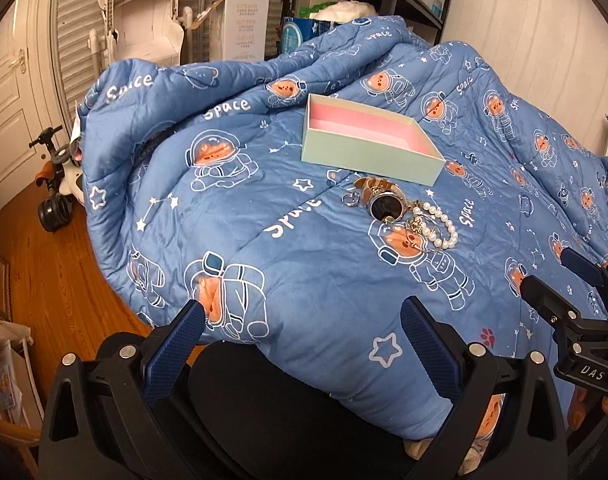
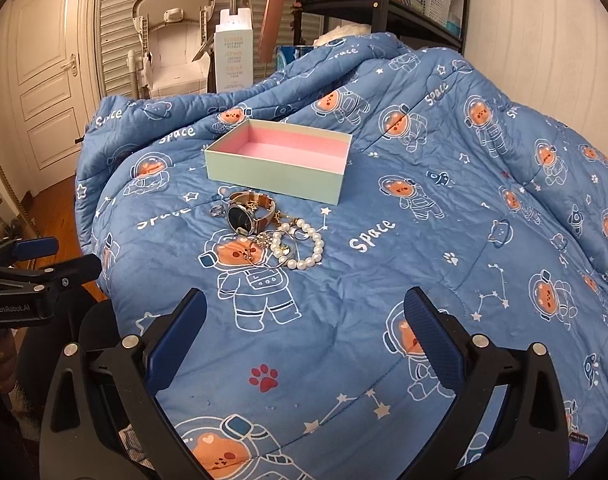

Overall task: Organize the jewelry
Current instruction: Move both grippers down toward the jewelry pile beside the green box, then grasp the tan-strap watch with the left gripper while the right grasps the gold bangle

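Nothing is sorted yet: the box point(image 2: 280, 160) sits empty, the watch point(image 2: 242, 214) and pearl bracelet point(image 2: 304, 246) lie on the bed point(image 2: 424, 240), and the left hand-held gripper point(image 1: 302, 320) and right hand-held gripper point(image 2: 304, 308) gape, holding nothing.

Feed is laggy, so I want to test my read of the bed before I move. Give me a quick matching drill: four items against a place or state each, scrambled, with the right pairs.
Items:
1. box
2. watch
3. pearl bracelet
4. ring

Descriptions:
A. white beads, nearest the cameras in the pile
B. open, pink inside, nothing in it
C. small silver loop at the pile's left edge
D. dark round face, brown strap, just in front of the box

Pairs: 1-B, 2-D, 3-A, 4-C
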